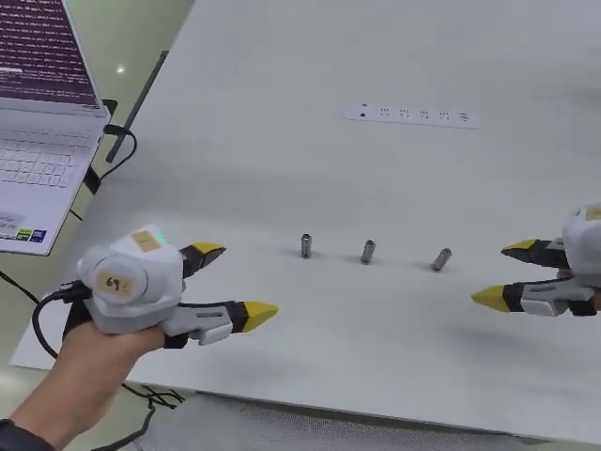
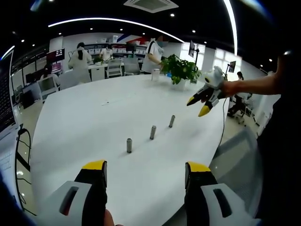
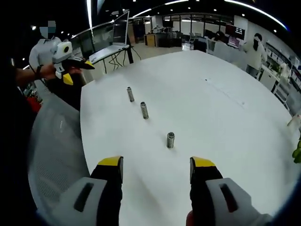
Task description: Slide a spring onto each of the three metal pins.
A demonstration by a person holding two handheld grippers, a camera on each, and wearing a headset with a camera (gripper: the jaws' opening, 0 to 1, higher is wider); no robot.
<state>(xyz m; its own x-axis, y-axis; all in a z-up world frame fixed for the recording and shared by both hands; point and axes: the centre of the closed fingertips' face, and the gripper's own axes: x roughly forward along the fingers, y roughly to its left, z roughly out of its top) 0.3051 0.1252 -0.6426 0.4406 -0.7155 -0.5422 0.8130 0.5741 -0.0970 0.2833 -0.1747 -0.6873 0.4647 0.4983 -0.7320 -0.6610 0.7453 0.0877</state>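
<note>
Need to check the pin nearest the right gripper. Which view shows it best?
Right gripper view: the pin stands closest and largest, ahead of the jaws. Head view shows it small; left gripper view, farthest in the row.

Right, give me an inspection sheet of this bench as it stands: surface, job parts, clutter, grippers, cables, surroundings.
Surface: white table, no spills or marks seen.
Job's things: left pin, middle pin and right pin stand apart in a row. Each looks coiled, as if a spring is already on it, but they are too small to be sure.
Clutter: power strip lies flat on the table beyond the pins.
Grippers: left gripper and right gripper have their jaws open, hold nothing, and flank the row.
Cables: black cable at the table's left edge; gripper cable trails from the left gripper.
Surroundings: laptop is open left of the table; the room is an open office with people and a plant.
</note>
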